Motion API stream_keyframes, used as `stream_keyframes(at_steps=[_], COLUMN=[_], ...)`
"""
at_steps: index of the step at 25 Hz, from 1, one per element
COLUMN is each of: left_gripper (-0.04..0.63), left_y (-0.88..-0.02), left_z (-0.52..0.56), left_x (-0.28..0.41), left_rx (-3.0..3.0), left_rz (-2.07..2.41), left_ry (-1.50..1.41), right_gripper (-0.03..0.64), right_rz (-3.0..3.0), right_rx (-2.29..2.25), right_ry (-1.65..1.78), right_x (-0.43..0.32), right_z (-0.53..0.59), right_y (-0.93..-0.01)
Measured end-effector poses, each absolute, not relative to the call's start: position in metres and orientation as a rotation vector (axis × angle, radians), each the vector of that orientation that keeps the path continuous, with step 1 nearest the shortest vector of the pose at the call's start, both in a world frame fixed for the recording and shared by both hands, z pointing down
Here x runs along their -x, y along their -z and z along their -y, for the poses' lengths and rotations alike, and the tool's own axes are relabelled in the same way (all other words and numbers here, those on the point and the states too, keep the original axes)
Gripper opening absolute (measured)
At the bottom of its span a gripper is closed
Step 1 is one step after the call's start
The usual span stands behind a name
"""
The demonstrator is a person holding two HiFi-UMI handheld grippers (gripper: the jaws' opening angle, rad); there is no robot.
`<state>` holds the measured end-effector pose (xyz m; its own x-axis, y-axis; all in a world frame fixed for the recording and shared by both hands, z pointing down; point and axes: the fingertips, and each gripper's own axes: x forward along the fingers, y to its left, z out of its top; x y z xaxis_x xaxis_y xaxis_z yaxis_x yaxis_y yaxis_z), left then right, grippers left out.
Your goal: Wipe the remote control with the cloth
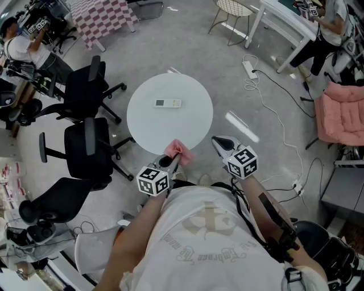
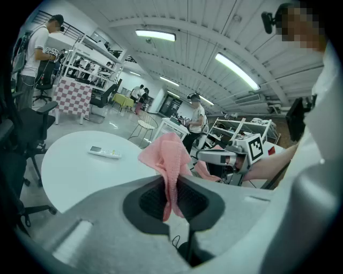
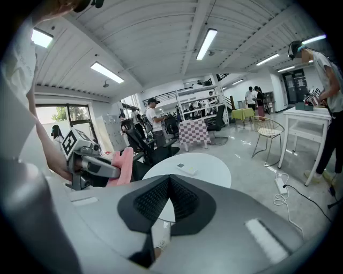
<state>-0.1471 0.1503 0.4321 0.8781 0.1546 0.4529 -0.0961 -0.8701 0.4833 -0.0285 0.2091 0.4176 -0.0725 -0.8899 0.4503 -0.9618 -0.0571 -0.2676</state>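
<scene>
A pale grey floor [image 1: 227, 85] filled most of the head view, with a round white tabletop [image 1: 142, 122] standing in the middle of it. Three black office chairs [image 1: 85, 148] crowded the tabletop's left side, and a pink cushioned chair [image 1: 341, 116] stood well apart at the right. A table with a red-and-white checked cover [image 1: 102, 17] and a white wire chair [image 1: 230, 11] were farther off, near the top of the view. The left tool [image 1: 172, 162] was held over the near rim of the tabletop, its jaws clamped on a pink cloth [image 1: 179, 151]. In the left gripper view the cloth stood up in a bunched fold past the jaw tips, and a short end hung down behind them. The right tool [image 1: 219, 142] was held just beside the near right rim, near the left one but apart from it, with its jaws pressed together and nothing between them. The white remote control [image 1: 168, 103] lay flat near the middle of the tabletop, well apart from both tools and from the cloth. A white power strip [image 1: 249, 69] lay on the floor beyond the tabletop.
</scene>
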Motion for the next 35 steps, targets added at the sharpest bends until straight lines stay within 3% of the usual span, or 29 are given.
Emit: stream_keyframes(at_steps=[24, 35], left_gripper=[0.021, 0.021], left_y=[-0.418, -0.429], left_z=[-0.198, -0.204], left_x=[0.175, 0.155], left_rx=[-2.573, -2.527], left_rz=[0.086, 0.035], left_ry=[-0.651, -0.663], right_gripper=[0.008, 0.008], right_rz=[2.131, 2.091], right_rx=[-1.993, -1.998], right_ry=[-0.761, -0.817], right_x=[0.053, 0.039], right_z=[-0.257, -0.26], right_y=[-0.416, -0.426])
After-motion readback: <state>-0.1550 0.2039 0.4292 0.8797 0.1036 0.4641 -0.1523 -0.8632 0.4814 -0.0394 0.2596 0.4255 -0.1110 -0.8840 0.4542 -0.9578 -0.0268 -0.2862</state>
